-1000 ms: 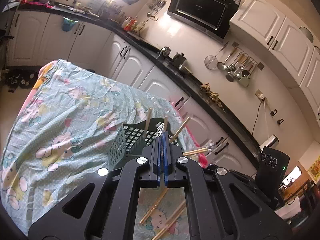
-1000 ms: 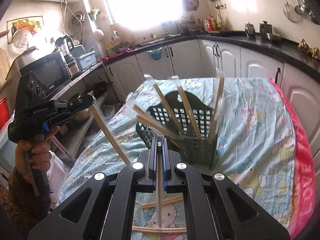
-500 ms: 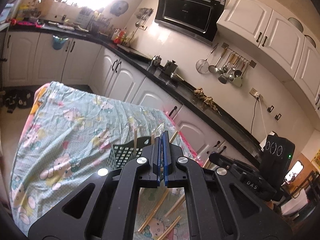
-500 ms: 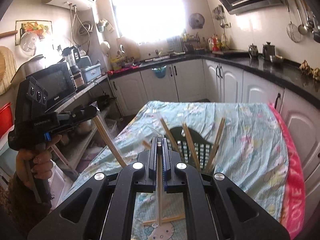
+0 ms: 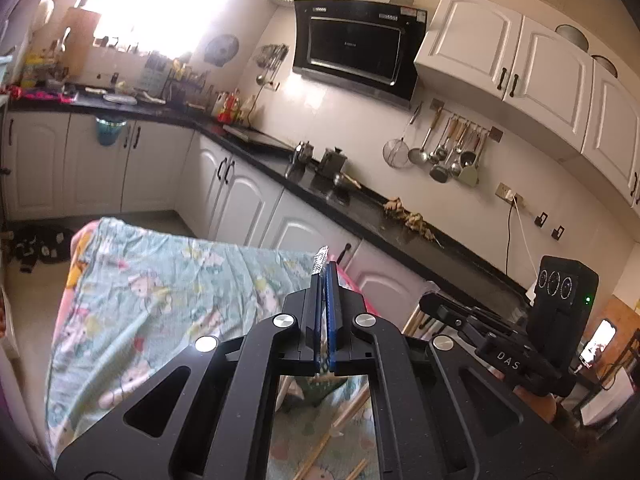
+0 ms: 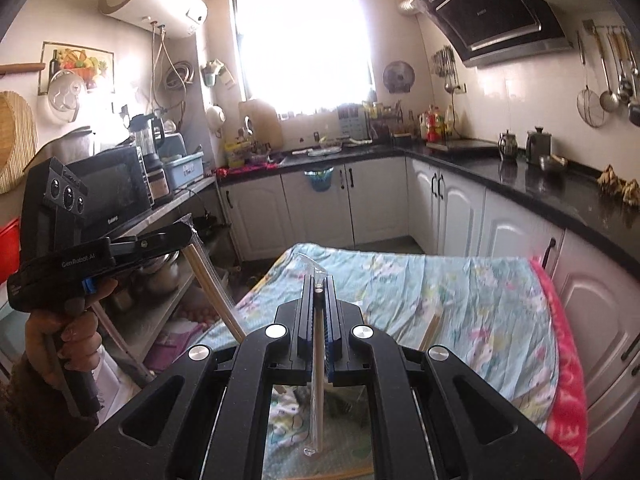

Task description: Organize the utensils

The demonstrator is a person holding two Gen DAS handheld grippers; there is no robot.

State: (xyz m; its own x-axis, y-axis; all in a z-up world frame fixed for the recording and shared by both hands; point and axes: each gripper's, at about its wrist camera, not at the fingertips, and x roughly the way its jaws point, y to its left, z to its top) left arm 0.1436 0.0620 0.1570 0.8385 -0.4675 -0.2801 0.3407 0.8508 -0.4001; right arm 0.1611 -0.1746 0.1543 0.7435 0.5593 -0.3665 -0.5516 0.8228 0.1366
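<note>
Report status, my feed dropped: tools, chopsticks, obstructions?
Left tool shut on wrapped chopsticks. Right tool shut on wrapped chopstick. Both above the clothed table. No obstruction seen.

Matt black plastic tongs [image 6: 319, 292] pinch a pale wooden chopstick [image 6: 318, 364] in glossy clear wrap above the worktop's wrinkled printed cloth [image 6: 472, 300].

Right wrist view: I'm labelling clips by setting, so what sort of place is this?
A home kitchen: a range hood, ladles and a strainer hanging on the wall, and a black countertop over white cabinets.
</note>
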